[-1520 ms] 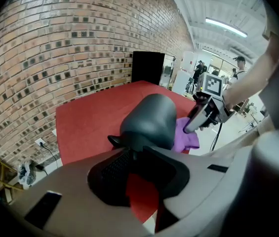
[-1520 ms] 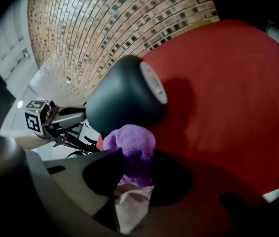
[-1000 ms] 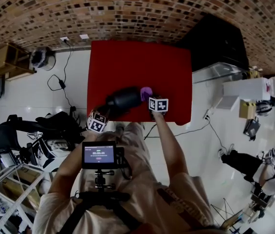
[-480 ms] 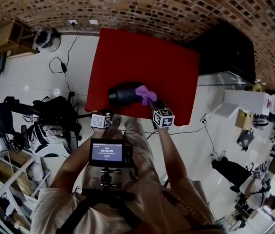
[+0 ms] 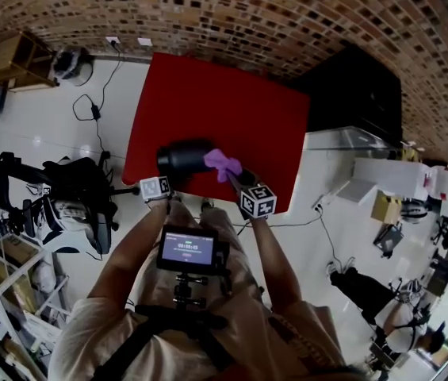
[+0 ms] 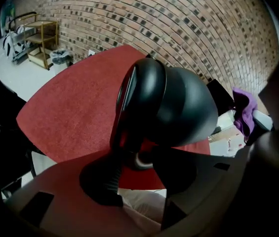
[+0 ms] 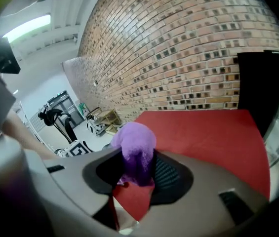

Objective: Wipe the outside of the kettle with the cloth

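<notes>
Kettle (image 5: 182,159), black w/ a rounded body, is at the near edge of the red desk (image 5: 231,109), close in front of the person. L gripper (image 6: 137,171) is right up against the kettle's near side, low down. Its fingers are apart and have just been opening. The kettle's lower part, w/ a small grey ring on it, is between them, but the pads don't look to press on it. In the left gripper view the kettle fills the middle, its rim end turned left.

R gripper (image 7: 138,174) hangs just right of the kettle, fingers clamped on the purple cloth (image 7: 137,144), which bunches up above the pads. In the head view the cloth is at the kettle's right end; can't tell if it touches.

Nearer the person than the kettle, a camera (image 5: 192,250) w/ a lit screen sits on a chest rig. A black cabinet (image 5: 358,94) stands well right of the kettle, past the desk's edge. A brick wall (image 5: 224,14) runs behind the kettle. Cables (image 5: 97,125) trail over the white floor to the kettle's left.
</notes>
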The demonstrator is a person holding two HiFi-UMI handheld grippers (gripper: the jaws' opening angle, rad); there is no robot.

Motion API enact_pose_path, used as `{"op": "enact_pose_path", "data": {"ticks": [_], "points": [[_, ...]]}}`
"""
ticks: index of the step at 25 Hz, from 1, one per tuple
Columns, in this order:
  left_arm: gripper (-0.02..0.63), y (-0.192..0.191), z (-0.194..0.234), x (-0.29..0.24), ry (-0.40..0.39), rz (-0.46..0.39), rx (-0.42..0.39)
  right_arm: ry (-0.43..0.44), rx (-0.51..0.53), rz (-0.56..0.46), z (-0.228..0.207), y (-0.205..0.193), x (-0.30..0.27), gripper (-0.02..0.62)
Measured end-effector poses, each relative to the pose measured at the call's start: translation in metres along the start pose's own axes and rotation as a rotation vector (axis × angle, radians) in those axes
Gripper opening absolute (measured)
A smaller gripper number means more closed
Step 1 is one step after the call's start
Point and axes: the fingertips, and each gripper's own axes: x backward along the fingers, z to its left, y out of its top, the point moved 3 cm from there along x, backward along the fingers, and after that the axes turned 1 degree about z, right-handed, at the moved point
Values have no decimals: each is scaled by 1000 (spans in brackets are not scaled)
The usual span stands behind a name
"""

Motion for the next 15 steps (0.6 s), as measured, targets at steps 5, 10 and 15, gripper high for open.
{"op": "enact_pose_path", "data": {"ticks": [5, 10, 15], "points": [[109, 0, 17, -17, 47, 7, 70, 2, 10, 36, -23, -9, 11, 169], [110, 8, 14, -9, 44, 3, -6, 12, -15, 49, -39, -18, 16, 169], [109, 40, 8, 3, 100, -81, -188, 22, -54, 32, -58, -13, 16, 170]]}}
